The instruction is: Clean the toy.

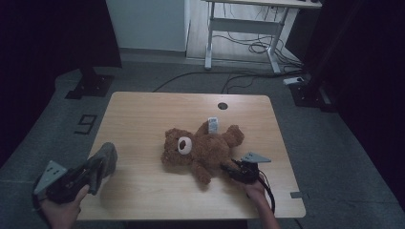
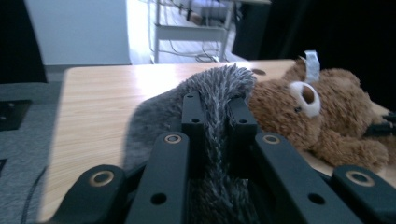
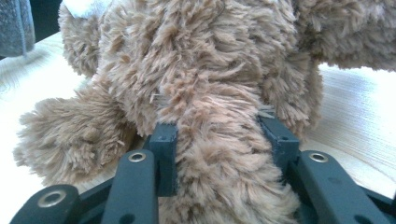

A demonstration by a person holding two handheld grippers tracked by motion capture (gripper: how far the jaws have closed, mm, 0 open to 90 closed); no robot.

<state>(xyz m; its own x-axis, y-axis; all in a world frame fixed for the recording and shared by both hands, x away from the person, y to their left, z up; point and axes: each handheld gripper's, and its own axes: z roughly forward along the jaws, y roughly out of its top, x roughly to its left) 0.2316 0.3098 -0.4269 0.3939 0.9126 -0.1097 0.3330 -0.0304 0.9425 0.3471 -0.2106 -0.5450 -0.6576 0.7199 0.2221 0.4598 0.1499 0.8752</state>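
A brown teddy bear [image 1: 205, 148] lies on its back in the middle of the wooden table [image 1: 143, 119], head to the left, with a white tag [image 1: 213, 124] by its far side. My right gripper [image 1: 228, 169] is shut on one of the bear's plush limbs [image 3: 219, 154] at the near right; fur bulges between the jaws of the right gripper [image 3: 219, 135]. At the table's near left corner my left gripper [image 1: 95, 171] is shut on a grey furry cloth [image 1: 106, 160], lifted off the table. In the left gripper view the grey furry cloth [image 2: 219, 84] runs between the jaws of the left gripper [image 2: 217, 112], the bear [image 2: 336, 112] beyond.
A round cable hole [image 1: 222, 106] sits near the table's far edge. Behind the table stand a white desk frame [image 1: 248, 24] with cables on the floor and two black stand bases [image 1: 90, 86] [image 1: 310, 93]. Bare wood lies left of the bear.
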